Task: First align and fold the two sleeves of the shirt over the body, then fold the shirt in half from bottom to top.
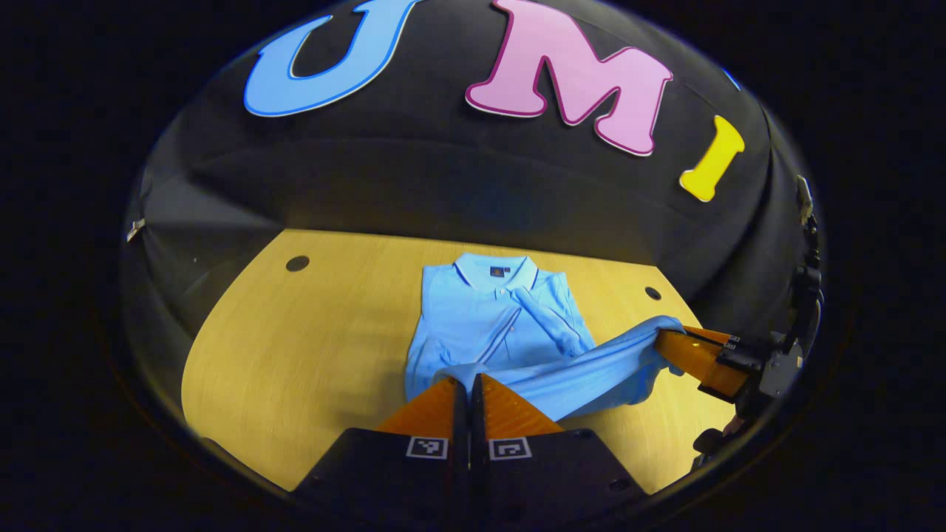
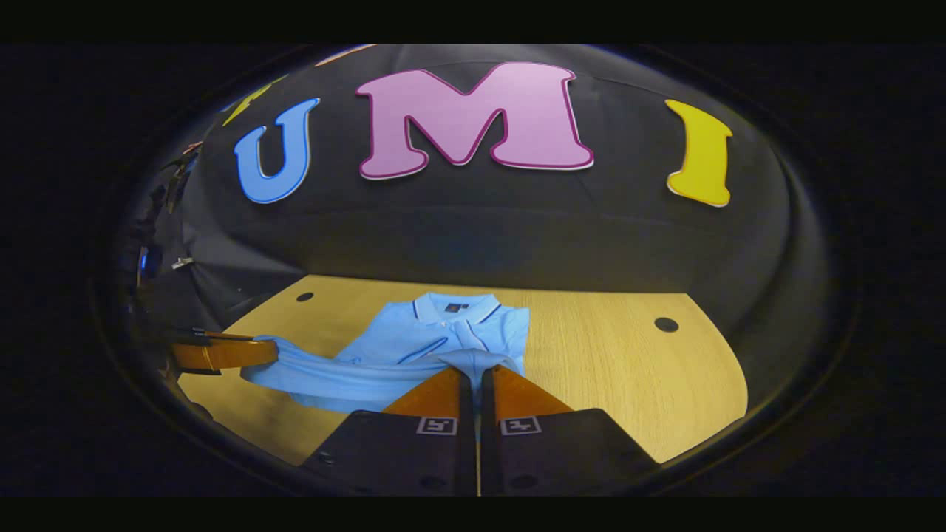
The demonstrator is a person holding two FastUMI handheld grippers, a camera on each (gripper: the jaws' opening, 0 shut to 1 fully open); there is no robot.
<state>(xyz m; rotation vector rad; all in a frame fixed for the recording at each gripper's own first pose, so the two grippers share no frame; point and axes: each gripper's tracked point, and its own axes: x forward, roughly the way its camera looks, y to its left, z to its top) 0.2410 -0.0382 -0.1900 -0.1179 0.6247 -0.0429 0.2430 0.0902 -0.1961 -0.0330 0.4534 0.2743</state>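
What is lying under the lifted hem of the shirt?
Under the raised hem, held by both grippers, left and right, lie the shirt body with folded sleeves and the table. The part right beneath the hem is covered.

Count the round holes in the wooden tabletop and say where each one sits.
2. One hole lies near the far left corner of the table, left of the shirt; the other hole lies toward the far right. The shirt may hide more.
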